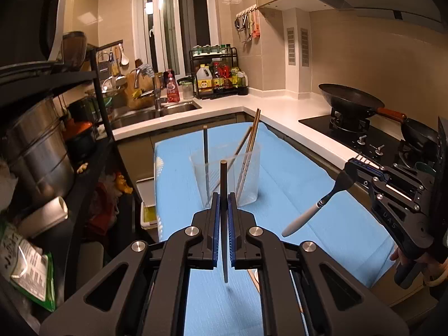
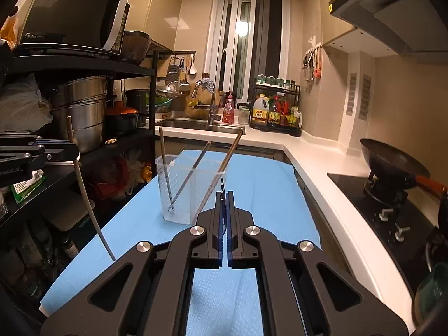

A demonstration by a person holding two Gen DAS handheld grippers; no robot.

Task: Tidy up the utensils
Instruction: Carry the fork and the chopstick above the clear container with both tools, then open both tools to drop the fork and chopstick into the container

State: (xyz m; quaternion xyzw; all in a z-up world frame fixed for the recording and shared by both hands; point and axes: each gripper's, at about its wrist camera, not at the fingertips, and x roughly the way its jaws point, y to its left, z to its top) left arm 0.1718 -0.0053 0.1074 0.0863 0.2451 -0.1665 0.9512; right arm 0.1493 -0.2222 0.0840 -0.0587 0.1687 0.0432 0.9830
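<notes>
A clear plastic cup stands on the blue mat with several chopsticks leaning in it; it also shows in the right wrist view. My left gripper is shut on a grey chopstick, held upright just in front of the cup; the chopstick also shows in the right wrist view. My right gripper is shut on the black head of a utensil with a white handle, the handle hanging down over the mat. In its own view only a thin black edge shows between the fingers.
A black shelf rack with steel pots and a microwave stands left of the mat. A white counter with a sink, a condiment rack, and a stove with a wok runs behind and right.
</notes>
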